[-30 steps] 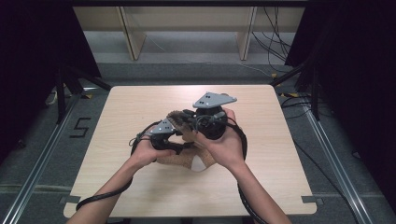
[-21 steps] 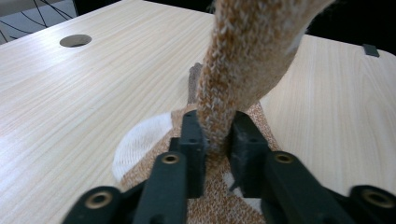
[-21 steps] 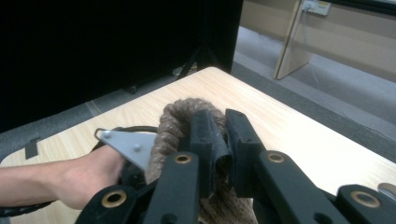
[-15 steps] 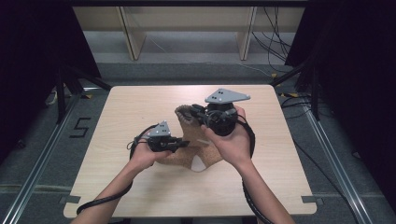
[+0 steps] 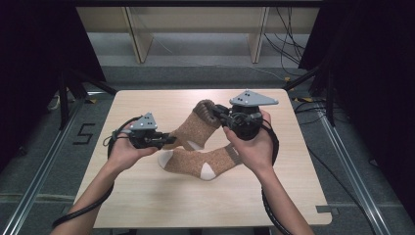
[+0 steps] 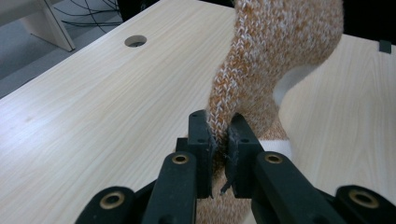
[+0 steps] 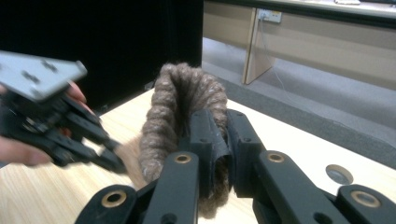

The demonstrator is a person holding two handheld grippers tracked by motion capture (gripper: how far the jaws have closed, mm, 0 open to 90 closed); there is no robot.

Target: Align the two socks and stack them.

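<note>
Since the earlier frames, the two hands have drawn apart, and a brown knit sock (image 5: 193,128) that was bunched between them now stretches out in the air above the desk (image 5: 147,196). The left gripper's jaws have just been closing, and they now pinch the sock.

At the left, the left gripper (image 5: 169,141) holds the sock's lower end; in the left gripper view its jaws stand narrow, clamped on a fold of the orange-brown knit (image 6: 261,70). Beneath, a second matching sock (image 5: 200,161) lies flat on the desk, its white toe toward the left and its dark cuff toward the right. At the right, the right gripper (image 5: 218,113) holds the lifted sock's ribbed cuff (image 7: 180,107), with its jaws narrow on the rim.

The lifted sock's long axis slants from lower left up to upper right, cuff end highest. It looks light, soft and limp, so it should sag and stretch rather than keep shape. The thicker cuff rim and the toe end seem the surest places to grip, since the knit bunches easily there and is unlikely to slip.
</note>
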